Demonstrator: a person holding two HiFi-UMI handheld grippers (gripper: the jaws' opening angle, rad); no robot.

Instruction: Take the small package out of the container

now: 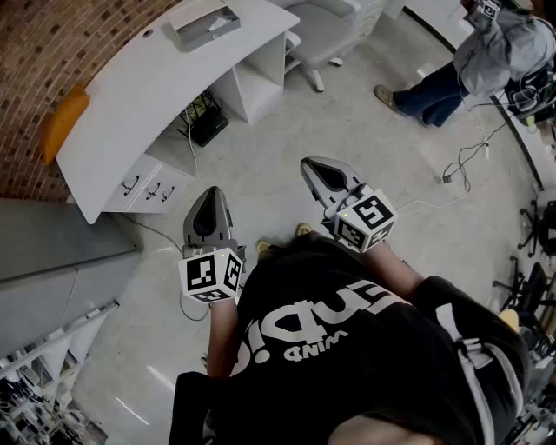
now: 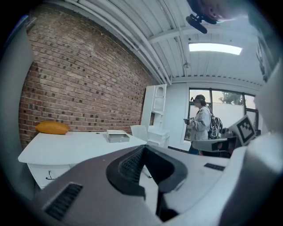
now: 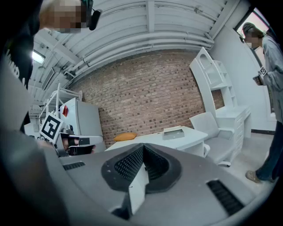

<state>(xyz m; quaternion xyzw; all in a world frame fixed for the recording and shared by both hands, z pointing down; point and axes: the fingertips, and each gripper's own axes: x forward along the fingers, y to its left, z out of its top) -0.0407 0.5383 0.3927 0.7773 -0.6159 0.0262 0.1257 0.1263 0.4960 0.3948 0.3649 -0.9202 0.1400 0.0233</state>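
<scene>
White desk (image 1: 148, 87) edge ahead, open floor (image 1: 287, 165) before it; container (image 1: 204, 26) prob. atop.

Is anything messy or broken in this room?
Nothing looks broken or spilled. The only untidy bit is the loose cables, which lie in a tangle on the floor near the standing person.

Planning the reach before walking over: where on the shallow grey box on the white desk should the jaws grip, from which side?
Probably a long side wall of the grey box, coming down from above on the open front side of the white desk. It lies flat with low walls near that edge, so the thin upright rim is what the jaws could pinch.
</scene>
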